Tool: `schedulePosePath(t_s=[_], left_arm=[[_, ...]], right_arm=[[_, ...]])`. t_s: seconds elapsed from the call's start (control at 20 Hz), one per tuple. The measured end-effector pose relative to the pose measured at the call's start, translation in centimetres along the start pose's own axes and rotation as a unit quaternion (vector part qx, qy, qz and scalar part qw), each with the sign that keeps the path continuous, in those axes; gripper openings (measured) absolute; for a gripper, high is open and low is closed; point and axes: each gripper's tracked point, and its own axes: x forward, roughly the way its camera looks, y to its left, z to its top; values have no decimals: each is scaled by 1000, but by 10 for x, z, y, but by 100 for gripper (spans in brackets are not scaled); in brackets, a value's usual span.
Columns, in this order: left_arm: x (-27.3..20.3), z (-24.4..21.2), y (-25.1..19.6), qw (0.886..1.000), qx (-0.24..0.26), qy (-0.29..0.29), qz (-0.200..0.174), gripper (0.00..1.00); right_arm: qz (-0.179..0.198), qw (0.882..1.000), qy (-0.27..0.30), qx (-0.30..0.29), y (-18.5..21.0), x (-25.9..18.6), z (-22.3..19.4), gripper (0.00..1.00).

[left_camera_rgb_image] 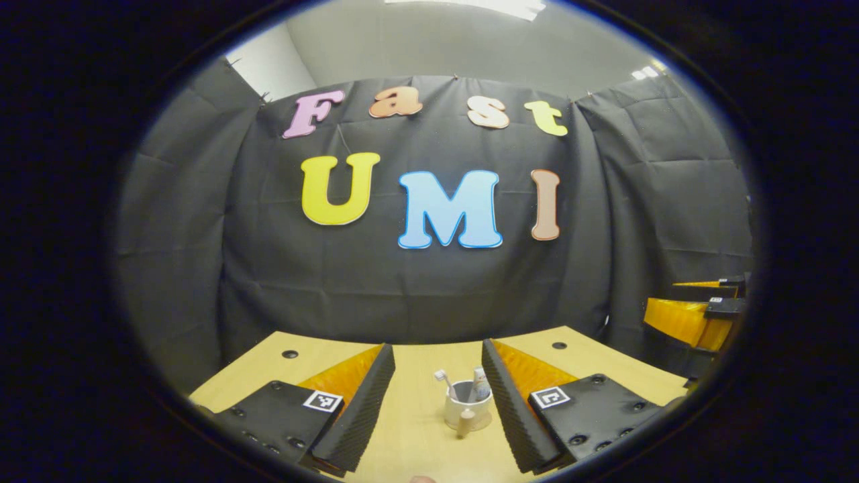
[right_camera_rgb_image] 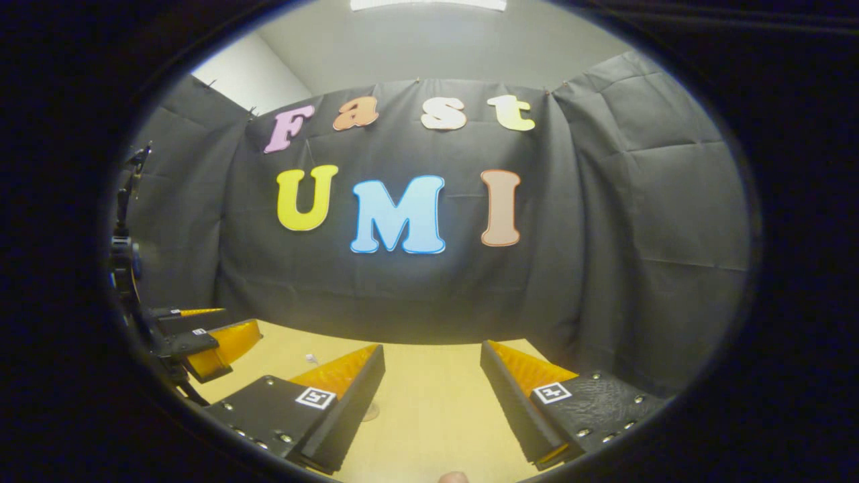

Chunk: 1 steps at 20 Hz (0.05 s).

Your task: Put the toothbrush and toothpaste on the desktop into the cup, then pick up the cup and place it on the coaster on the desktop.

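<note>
In the left gripper view a white cup (left_camera_rgb_image: 466, 407) stands upright on the wooden desktop (left_camera_rgb_image: 409, 436). In it stand the toothbrush (left_camera_rgb_image: 443, 379), head up, and the toothpaste tube (left_camera_rgb_image: 480, 384). A pale handle-like knob (left_camera_rgb_image: 464, 422) shows at the cup's front. A beige rim at its base may be the coaster; I cannot tell. My left gripper (left_camera_rgb_image: 437, 347) is open, and the cup stands apart from both fingers, down between them. My right gripper (right_camera_rgb_image: 433, 347) is open over bare desktop (right_camera_rgb_image: 429, 402) with nothing between its fingers.
The right gripper (left_camera_rgb_image: 698, 308) shows at the far right of the left gripper view. The left gripper (right_camera_rgb_image: 194, 335) shows at the left of the right gripper view. The black cloth wall (left_camera_rgb_image: 429, 282) closes off the back of the desktop. Two small round holes (left_camera_rgb_image: 290, 353) sit near its far edge.
</note>
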Motion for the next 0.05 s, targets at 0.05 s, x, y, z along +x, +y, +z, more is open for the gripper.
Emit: schedulePosePath(t_s=[0.05], left_arm=[[0, 1, -6, 1000, 0, -3, 7, 80]], right_arm=[[3, 1000, -2, 3, -7, -1, 2, 91]])
